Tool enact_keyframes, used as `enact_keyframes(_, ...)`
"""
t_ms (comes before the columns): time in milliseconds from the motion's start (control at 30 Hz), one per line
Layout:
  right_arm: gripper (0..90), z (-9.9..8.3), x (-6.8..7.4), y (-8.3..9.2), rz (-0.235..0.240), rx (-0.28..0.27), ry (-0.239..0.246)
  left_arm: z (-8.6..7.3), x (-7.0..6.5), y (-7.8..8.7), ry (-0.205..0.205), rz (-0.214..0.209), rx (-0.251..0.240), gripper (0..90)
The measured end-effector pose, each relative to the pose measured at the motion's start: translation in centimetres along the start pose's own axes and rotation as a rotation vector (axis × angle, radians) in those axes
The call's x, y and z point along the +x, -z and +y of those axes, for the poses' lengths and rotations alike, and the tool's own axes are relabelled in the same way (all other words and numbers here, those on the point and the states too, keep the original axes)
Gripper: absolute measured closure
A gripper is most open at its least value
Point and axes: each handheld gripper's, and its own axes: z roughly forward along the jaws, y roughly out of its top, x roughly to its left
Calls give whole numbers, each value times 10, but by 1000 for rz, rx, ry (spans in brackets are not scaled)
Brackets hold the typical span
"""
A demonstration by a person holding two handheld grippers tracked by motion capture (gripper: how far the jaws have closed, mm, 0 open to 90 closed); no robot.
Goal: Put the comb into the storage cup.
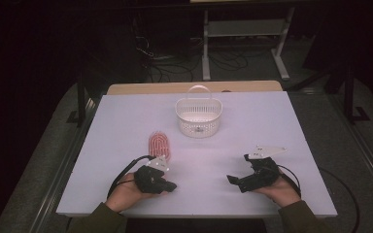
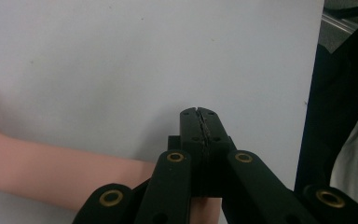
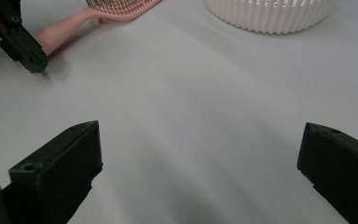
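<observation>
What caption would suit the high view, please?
Two grippers rest on the table near a pink brush and white basket.

- Bench (image 1: 126, 116) before me: a pale board laid on a wooden top, whose tan edge shows along the far side.
- White slotted basket (image 1: 198, 117) with its hoop handle upright, toward the far middle of the bench.
- Beyond the bench, grey floor with loose dark cables (image 1: 167, 65) strewn across it.
- A light metal frame (image 1: 245, 41) with a low shelf stands farther back on that floor.
- Surroundings dark on both sides.
</observation>
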Motion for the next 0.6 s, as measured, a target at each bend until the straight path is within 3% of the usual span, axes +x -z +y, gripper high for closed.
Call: enact_keyframes(600, 0, 0, 0, 0, -2, -1, -3, -10, 0, 8, -3, 20, 49, 900)
